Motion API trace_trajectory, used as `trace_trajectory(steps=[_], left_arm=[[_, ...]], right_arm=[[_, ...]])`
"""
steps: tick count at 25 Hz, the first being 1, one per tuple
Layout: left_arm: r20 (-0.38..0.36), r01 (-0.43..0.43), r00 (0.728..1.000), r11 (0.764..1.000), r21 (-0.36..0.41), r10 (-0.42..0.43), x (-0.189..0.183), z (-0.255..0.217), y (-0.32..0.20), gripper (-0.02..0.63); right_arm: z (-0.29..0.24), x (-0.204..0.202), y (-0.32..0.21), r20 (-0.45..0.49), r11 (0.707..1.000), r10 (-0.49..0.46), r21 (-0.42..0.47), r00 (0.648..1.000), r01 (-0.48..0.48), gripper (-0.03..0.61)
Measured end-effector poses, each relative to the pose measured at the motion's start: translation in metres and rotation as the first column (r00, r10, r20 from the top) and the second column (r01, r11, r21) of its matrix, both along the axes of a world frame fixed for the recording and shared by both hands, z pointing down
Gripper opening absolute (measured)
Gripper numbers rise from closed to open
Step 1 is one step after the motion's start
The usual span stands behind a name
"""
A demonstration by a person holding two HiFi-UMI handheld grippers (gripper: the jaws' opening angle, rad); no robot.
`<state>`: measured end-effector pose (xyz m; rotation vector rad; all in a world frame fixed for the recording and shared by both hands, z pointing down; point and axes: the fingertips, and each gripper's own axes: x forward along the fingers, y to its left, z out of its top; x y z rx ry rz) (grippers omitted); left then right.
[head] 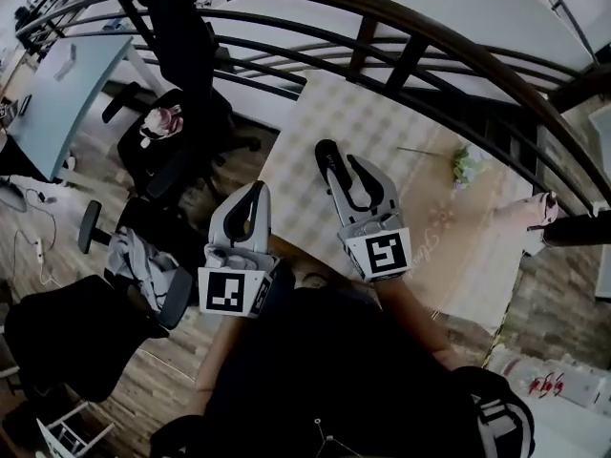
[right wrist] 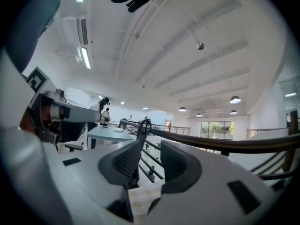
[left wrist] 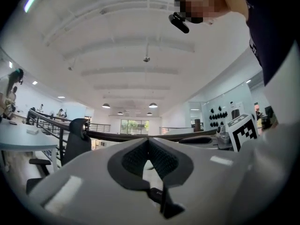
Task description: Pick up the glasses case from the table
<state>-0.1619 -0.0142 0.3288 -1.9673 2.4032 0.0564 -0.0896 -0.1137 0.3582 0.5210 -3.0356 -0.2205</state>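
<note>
No glasses case shows in any view. In the head view, the table (head: 382, 113) with its pale checked cloth lies ahead of me. My right gripper (head: 342, 157) reaches level over the table's near left part, jaws a little apart with nothing between them; the right gripper view shows the same gap (right wrist: 152, 149) with only cloth and railing beyond. My left gripper (head: 256, 194) hovers off the table's left edge, above the floor. Its jaw tips meet (left wrist: 148, 142) and hold nothing.
A dark curved railing (head: 401, 27) runs just behind the table. Black office chairs (head: 181, 55) stand to the left, and another (head: 67, 342) at lower left. A small sprig of flowers (head: 465, 165) lies on the cloth's right part. A pink-white object (head: 535, 208) sits at the table's right edge.
</note>
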Motion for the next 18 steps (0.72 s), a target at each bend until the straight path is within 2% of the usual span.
trace_trajectory(steps=[4, 9, 12, 18], left_arm=[[-0.002, -0.129, 0.992, 0.992, 0.002, 0.129, -0.015, 0.001, -0.026, 0.011], [-0.006, -0.264, 0.965, 0.964, 0.021, 0.264, -0.026, 0.001, -0.051, 0.011], [-0.016, -0.335, 0.942, 0.942, 0.025, 0.336, -0.030, 0.003, -0.064, 0.011], [-0.041, -0.453, 0.890, 0.891, 0.027, 0.454, -0.036, 0.012, -0.084, 0.011]], right_arm=[[-0.001, 0.004, -0.017, -0.013, 0.990, 0.139, 0.001, 0.990, -0.139, 0.107], [-0.002, 0.008, -0.026, -0.031, 0.961, 0.277, 0.031, 0.960, -0.276, 0.107], [-0.006, 0.012, -0.026, -0.039, 0.937, 0.348, 0.058, 0.937, -0.345, 0.108], [-0.001, 0.027, -0.020, -0.074, 0.871, 0.491, 0.066, 0.868, -0.487, 0.107]])
